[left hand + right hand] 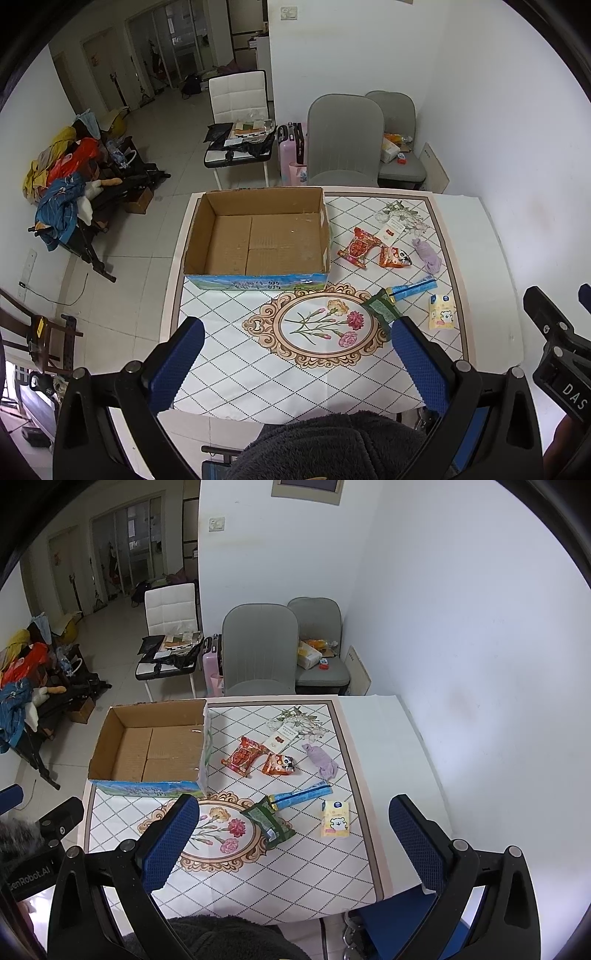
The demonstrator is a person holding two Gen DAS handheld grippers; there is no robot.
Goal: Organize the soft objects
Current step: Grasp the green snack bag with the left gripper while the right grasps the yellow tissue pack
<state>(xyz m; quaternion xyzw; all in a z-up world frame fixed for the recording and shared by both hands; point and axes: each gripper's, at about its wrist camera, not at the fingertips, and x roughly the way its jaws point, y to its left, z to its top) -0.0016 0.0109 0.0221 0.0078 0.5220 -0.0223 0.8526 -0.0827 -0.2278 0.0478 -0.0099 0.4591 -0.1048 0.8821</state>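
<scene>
Both claws hang spread wide and hold nothing: left gripper (297, 354), right gripper (295, 834), above the near table edge. Farther back the cardboard box (147, 753) sits open (nothing inside), with the green packet (267, 821), yellow tissue pack (335, 819) and purple cloth (320, 759) scattered to its right on the tablecloth (258, 878).

grey chairs (343, 136) | white chair (238, 94) | pink suitcase (291, 151) | clothes pile (61, 173)
</scene>
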